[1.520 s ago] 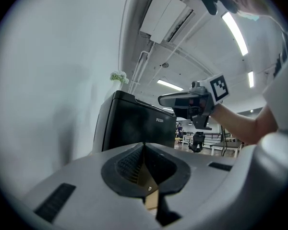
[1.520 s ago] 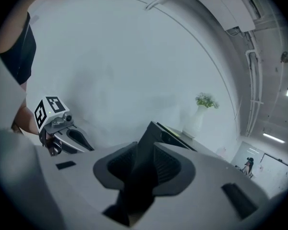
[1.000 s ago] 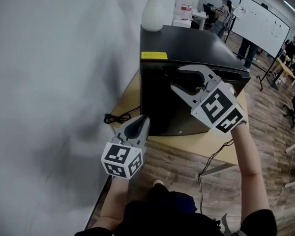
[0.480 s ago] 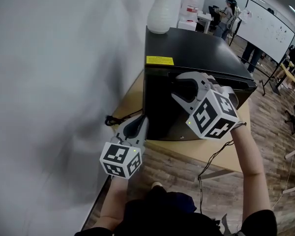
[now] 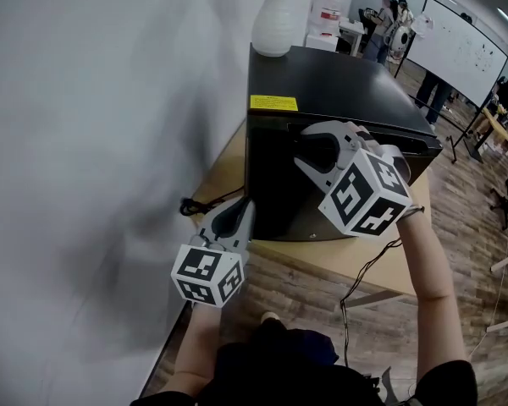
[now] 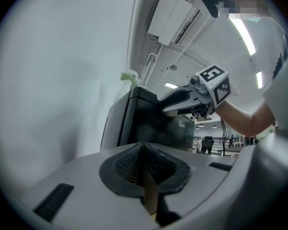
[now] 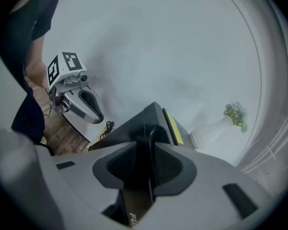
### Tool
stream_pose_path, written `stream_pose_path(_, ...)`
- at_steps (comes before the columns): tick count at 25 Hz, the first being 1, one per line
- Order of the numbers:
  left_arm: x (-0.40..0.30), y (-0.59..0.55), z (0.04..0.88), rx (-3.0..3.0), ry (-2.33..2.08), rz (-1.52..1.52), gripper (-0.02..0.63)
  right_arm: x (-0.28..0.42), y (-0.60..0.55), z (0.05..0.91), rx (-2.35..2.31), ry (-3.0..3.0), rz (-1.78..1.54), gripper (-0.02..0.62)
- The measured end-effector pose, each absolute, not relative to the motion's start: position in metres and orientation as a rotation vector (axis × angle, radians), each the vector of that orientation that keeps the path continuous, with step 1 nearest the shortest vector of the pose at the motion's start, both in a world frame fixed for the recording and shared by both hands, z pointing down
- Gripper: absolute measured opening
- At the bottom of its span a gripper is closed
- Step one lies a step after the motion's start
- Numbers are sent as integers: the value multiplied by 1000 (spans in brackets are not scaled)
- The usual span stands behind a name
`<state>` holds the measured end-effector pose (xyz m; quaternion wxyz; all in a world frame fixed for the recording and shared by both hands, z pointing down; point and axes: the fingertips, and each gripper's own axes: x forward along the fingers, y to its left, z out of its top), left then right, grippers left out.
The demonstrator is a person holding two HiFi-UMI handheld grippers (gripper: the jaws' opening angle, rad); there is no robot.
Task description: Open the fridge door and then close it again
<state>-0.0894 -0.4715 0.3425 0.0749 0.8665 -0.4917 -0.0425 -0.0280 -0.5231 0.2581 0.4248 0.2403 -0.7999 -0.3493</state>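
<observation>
A small black fridge (image 5: pixel 322 83) stands on a wooden table (image 5: pixel 339 260), its door (image 5: pixel 279 193) closed and facing me. My right gripper (image 5: pixel 309 146) reaches down over the door's top front edge. In the right gripper view its jaws (image 7: pixel 146 147) have just been closing, with the door's raised top lip (image 7: pixel 151 128) between the pads and both pads against it. My left gripper (image 5: pixel 237 205) hangs shut and empty, low by the fridge's front left corner, apart from it. The left gripper view shows the fridge (image 6: pixel 149 123) ahead and the right gripper (image 6: pixel 165 102) on its top edge.
A white vase (image 5: pixel 275 24) stands at the back of the fridge top, and a yellow label (image 5: pixel 273 102) is near the front. A grey wall (image 5: pixel 85 142) runs close on the left. A black cable (image 5: pixel 195 203) lies on the table. People and a whiteboard (image 5: pixel 457 45) are far behind.
My right gripper has sunk a little onto the door's top edge and rolled slightly, then stayed still. The left gripper has not moved.
</observation>
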Motion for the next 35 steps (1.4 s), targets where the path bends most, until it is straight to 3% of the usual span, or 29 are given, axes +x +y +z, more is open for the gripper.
stream_pose_path(35,-99,-383,349,2621,-1425,-42,6,-26,-515,258,737,-1843,-839,100)
